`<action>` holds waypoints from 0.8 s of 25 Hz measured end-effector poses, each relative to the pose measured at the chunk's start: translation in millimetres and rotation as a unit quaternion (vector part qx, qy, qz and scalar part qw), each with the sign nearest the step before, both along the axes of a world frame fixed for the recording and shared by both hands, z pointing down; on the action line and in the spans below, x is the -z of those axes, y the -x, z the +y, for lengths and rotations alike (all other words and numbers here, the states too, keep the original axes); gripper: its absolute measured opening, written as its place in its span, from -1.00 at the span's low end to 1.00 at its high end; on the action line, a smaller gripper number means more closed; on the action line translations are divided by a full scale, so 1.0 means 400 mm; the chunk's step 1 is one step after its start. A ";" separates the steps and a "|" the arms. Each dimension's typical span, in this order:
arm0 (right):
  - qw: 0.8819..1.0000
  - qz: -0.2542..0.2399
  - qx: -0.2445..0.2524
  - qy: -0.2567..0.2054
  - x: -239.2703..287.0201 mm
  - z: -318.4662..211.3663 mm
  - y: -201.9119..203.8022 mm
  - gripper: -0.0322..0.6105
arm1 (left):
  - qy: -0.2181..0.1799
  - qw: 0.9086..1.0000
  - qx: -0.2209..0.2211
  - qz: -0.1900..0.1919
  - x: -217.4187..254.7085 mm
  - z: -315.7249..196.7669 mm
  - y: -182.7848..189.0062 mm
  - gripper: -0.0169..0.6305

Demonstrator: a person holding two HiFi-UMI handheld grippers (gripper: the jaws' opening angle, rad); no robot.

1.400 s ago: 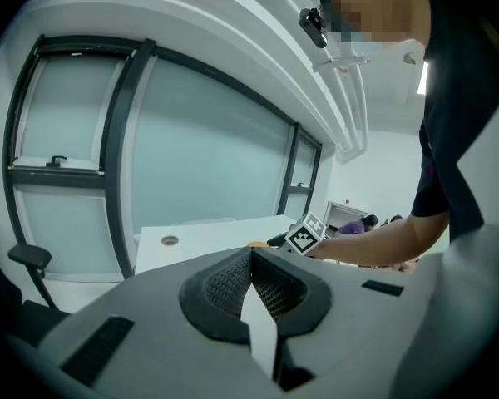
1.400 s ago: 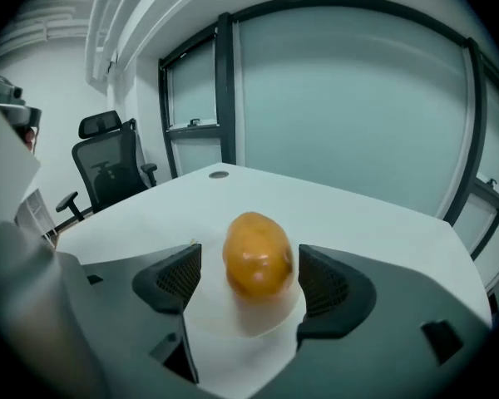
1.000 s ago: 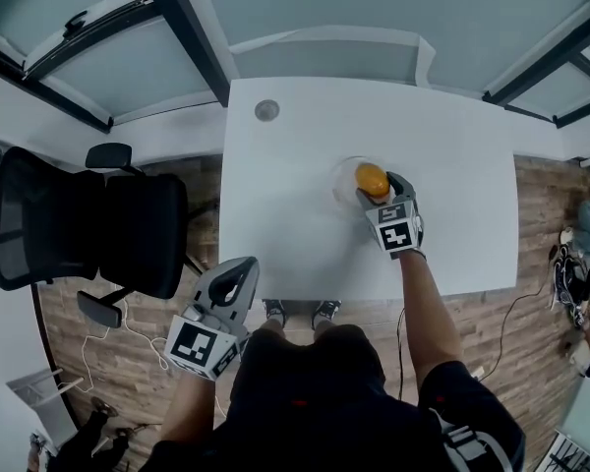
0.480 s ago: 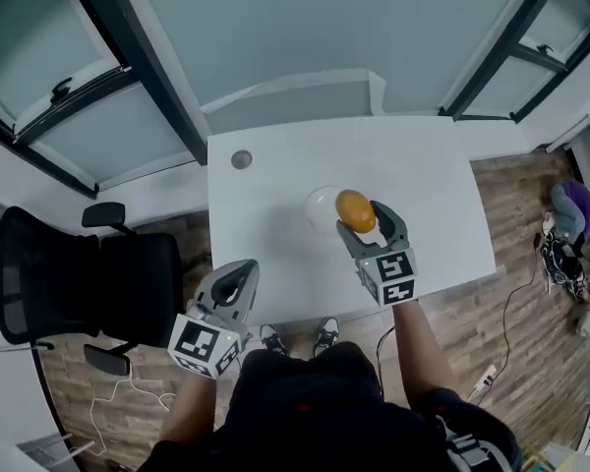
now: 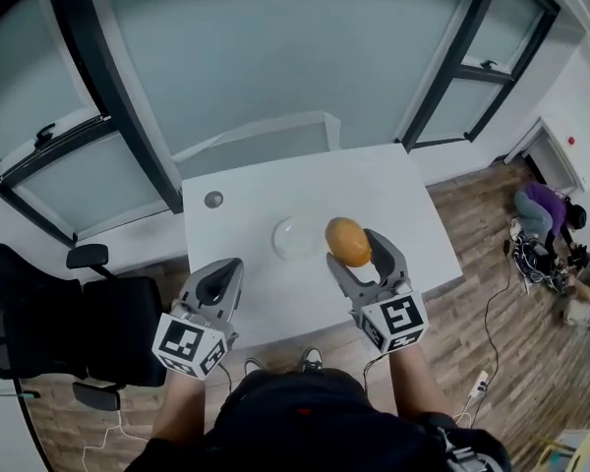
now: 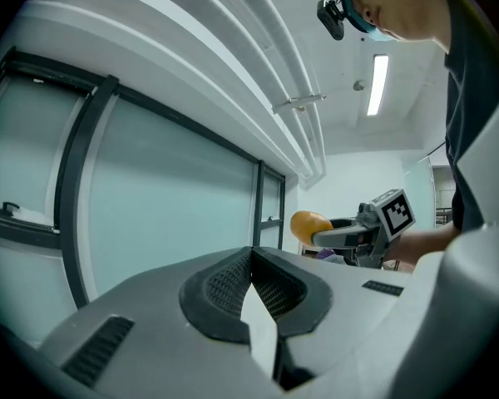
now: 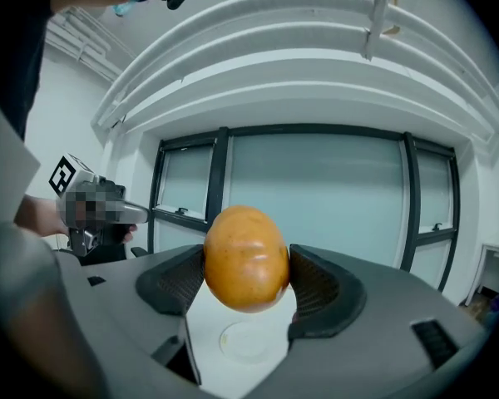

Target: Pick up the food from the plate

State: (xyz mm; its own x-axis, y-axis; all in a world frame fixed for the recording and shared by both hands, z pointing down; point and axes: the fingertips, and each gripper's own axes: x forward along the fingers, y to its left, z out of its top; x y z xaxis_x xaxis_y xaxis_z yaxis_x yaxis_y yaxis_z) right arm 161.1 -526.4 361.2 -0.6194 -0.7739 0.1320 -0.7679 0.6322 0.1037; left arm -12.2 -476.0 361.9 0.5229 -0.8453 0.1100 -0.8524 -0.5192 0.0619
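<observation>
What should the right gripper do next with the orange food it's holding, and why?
Probably just hold the jaws shut and carry it a little aside. The right gripper clamps the orange food between both pads, in the air above the table. The plate lies empty on the table, so the pick looks done.

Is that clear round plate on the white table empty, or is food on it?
Empty. The clear round plate lies bare; the orange rounded food is clamped in the right gripper, held clear of it.
</observation>
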 end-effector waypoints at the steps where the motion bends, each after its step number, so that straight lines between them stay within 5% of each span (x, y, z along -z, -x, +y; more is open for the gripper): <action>1: 1.000 -0.001 -0.002 -0.010 0.025 0.016 -0.006 0.14 | -0.006 1.000 -0.004 0.001 0.013 0.003 -0.006 -0.89; 8: 0.998 -0.013 -0.011 -0.056 0.126 0.089 -0.015 0.14 | -0.039 0.999 -0.029 -0.002 0.081 0.030 -0.046 -0.89; 20: 0.998 -0.007 -0.022 -0.061 0.142 0.117 -0.024 0.14 | -0.045 0.998 -0.040 -0.004 0.099 0.058 -0.058 -0.89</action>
